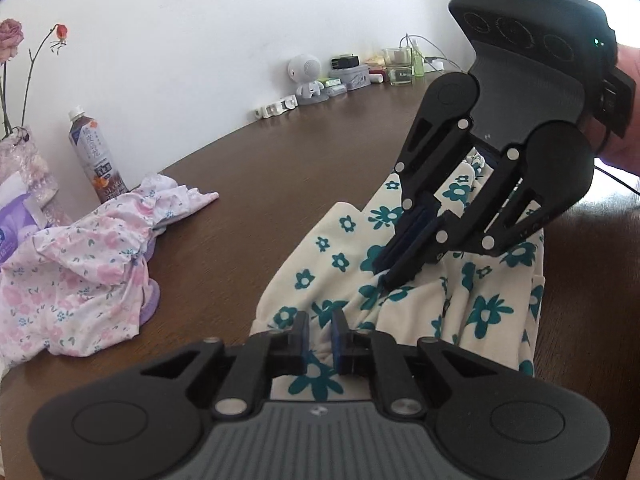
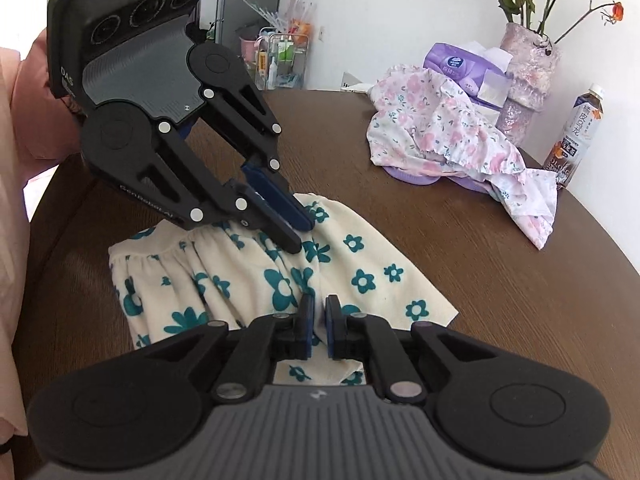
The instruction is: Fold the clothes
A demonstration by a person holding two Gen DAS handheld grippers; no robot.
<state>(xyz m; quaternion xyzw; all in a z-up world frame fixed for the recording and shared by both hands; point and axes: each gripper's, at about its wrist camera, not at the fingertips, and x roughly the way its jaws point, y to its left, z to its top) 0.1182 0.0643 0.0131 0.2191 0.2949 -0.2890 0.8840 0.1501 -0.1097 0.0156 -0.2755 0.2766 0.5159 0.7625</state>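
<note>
The cream shorts with teal flowers lie on the brown table. The left gripper pinches a bunched fold of the shorts. The right gripper seems to pinch the cloth too, but that is hard to see. A pink flowery garment lies well apart.
</note>
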